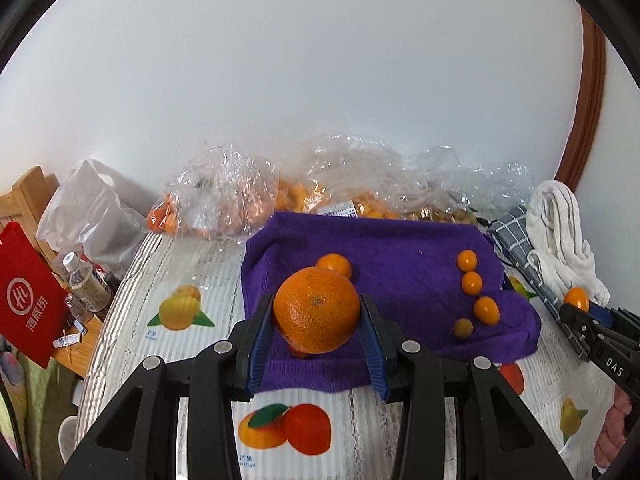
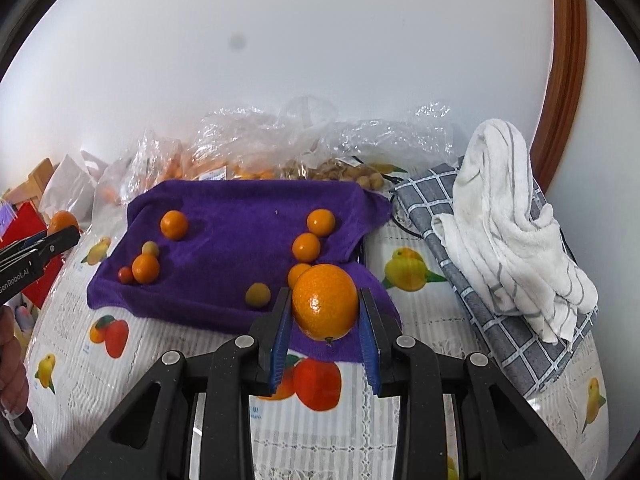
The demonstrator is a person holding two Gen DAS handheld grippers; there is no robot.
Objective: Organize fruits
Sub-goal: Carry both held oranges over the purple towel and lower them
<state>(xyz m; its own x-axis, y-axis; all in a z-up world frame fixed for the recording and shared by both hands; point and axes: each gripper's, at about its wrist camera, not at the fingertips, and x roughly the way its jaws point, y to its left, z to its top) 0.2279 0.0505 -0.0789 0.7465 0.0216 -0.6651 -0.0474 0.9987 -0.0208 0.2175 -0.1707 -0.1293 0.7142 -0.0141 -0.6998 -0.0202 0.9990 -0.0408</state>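
My left gripper is shut on a large orange, held above the near left part of a purple towel. My right gripper is shut on a smaller orange, held above the towel's near right edge. On the towel lie several small oranges and kumquats: a row at the right and a cluster at the left with a small red fruit. In the left wrist view the right gripper shows at the right edge with its orange.
Clear plastic bags of fruit lie behind the towel by the wall. A white towel on a grey checked cloth lies to the right. A red bag, bottles and a white bag stand at the left.
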